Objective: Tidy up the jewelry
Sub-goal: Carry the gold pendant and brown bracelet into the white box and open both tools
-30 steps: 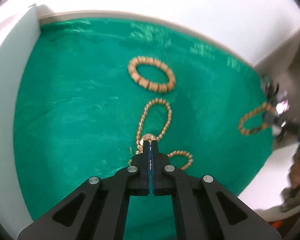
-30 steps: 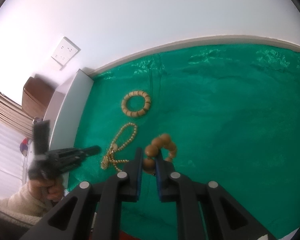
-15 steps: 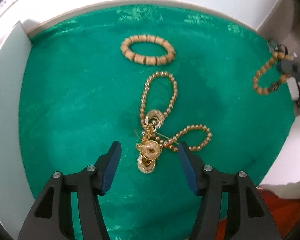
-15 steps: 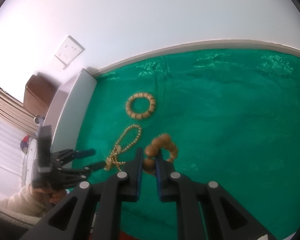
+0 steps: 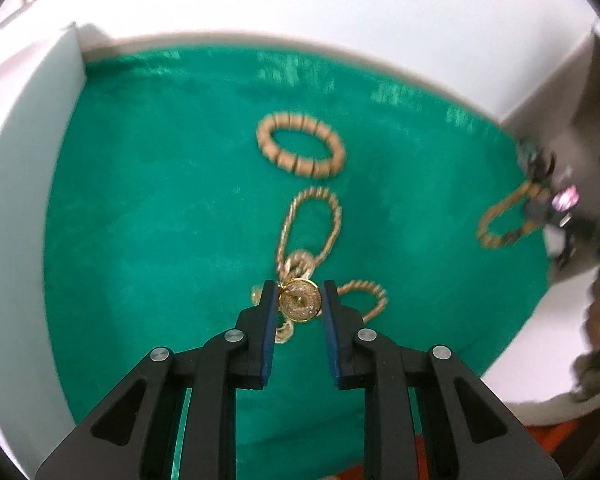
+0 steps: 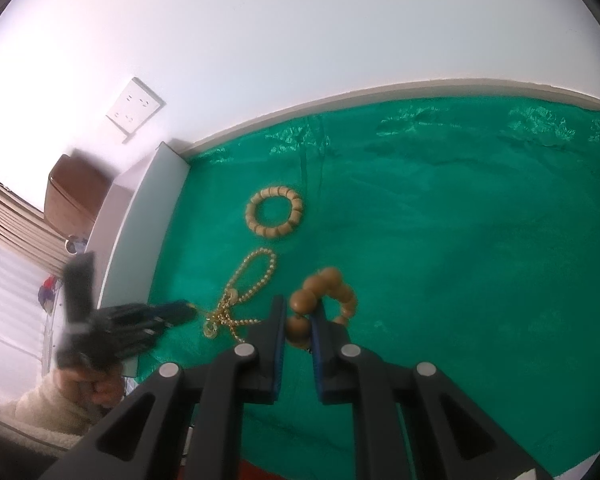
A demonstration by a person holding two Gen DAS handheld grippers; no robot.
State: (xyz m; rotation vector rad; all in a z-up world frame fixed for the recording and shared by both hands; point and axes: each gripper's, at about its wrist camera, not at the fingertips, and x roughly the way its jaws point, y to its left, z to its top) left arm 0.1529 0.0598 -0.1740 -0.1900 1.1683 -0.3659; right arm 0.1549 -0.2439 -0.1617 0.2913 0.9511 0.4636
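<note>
A gold chain necklace [image 5: 312, 224] with round pendants lies on the green cloth [image 5: 160, 220]. My left gripper [image 5: 299, 304] is part open, its fingers either side of a gold round pendant [image 5: 300, 301]; whether they touch it I cannot tell. A flat-bead wooden bracelet [image 5: 300, 151] lies beyond the chain. My right gripper [image 6: 298, 322] is shut on a round-bead wooden bracelet [image 6: 328, 292], held over the cloth. The chain [image 6: 240, 300], the flat-bead bracelet [image 6: 274, 217] and my left gripper [image 6: 172, 312] also show in the right wrist view.
A white box wall [image 5: 32, 160] borders the cloth on the left. A white wall with a socket [image 6: 134, 110] stands behind. A brown chair [image 6: 76, 196] and curtains are at the far left.
My left gripper opened wide above the chain, then came down and narrowed around the round pendant. My right gripper has kept hold of the round-bead bracelet and barely moved.
</note>
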